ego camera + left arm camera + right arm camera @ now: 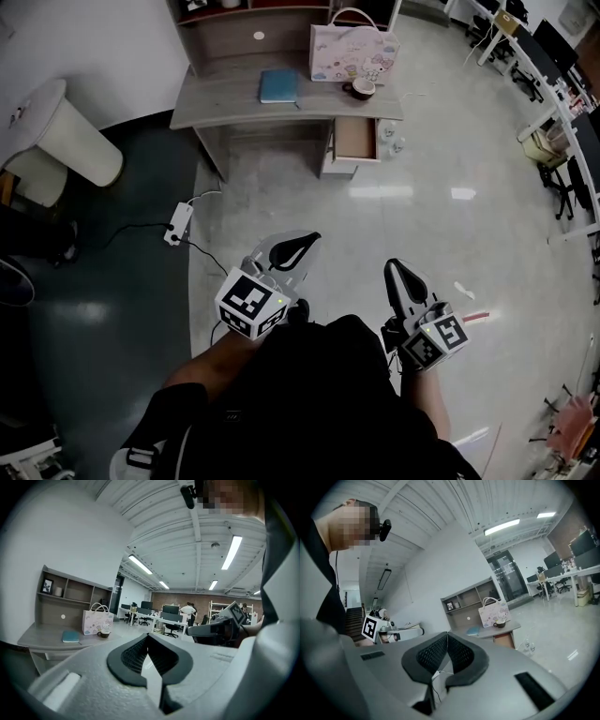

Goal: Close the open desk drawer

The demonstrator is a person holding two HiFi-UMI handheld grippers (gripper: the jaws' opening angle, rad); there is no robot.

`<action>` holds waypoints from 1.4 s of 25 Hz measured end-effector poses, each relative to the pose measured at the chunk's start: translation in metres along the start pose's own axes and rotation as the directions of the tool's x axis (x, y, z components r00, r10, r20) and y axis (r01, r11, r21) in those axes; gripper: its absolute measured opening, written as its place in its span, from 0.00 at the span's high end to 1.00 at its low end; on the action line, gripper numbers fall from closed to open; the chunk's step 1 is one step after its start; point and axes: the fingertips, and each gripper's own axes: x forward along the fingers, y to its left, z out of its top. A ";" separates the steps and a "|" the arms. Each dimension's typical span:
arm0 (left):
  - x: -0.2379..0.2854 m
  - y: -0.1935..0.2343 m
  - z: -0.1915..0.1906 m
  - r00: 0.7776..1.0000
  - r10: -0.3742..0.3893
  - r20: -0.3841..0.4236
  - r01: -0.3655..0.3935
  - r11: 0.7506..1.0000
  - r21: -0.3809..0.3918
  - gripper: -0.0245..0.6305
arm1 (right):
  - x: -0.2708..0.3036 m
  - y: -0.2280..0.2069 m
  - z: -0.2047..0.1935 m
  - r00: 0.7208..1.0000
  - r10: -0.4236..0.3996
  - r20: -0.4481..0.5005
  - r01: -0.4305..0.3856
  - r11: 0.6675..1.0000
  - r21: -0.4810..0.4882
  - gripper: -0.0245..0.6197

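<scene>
The grey desk [234,101] stands far ahead, against the wall. Its wooden drawer [356,139] is pulled out under the right end of the top. Both grippers hang low, close to my body and well short of the desk. My left gripper [309,241] has its black jaws pressed together with nothing between them, and its tips [148,637] meet. My right gripper [394,269] is likewise shut and empty [447,634]. The right gripper view shows the desk [497,629] and the open drawer [505,640] in the distance. The left gripper view shows the desk [47,638] at the left.
On the desk lie a blue notebook [278,86], a patterned gift bag [352,52] and a cup [362,89]. A white bin [70,131] stands at the left. A power strip [178,223] with cables lies on the floor, and small bottles [394,145] stand beside the drawer.
</scene>
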 end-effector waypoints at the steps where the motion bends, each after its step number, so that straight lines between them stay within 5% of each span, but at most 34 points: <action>1: 0.010 0.008 0.002 1.000 0.002 -0.003 -0.002 1.000 -0.004 0.95 | 0.007 -0.009 0.000 1.000 -0.002 -0.011 0.002 1.000 0.004 0.94; 13: 0.181 0.086 -0.004 0.996 0.025 -0.082 -0.028 0.999 -0.042 0.95 | 0.103 -0.168 0.021 0.996 0.057 -0.072 -0.053 0.998 0.046 0.94; 20: 0.294 0.143 -0.008 0.992 0.082 -0.099 -0.091 0.992 -0.087 0.95 | 0.176 -0.273 0.033 0.968 0.173 -0.180 -0.171 0.985 0.026 0.94; 25: 0.342 0.195 -0.059 0.984 0.126 -0.123 -0.144 0.977 -0.154 0.95 | 0.237 -0.327 -0.007 0.940 0.222 -0.258 -0.207 0.975 0.086 0.94; 35: 0.399 0.290 -0.194 0.972 0.160 -0.170 -0.176 0.981 -0.080 0.95 | 0.338 -0.411 -0.142 0.935 0.218 -0.278 -0.153 0.959 0.240 0.94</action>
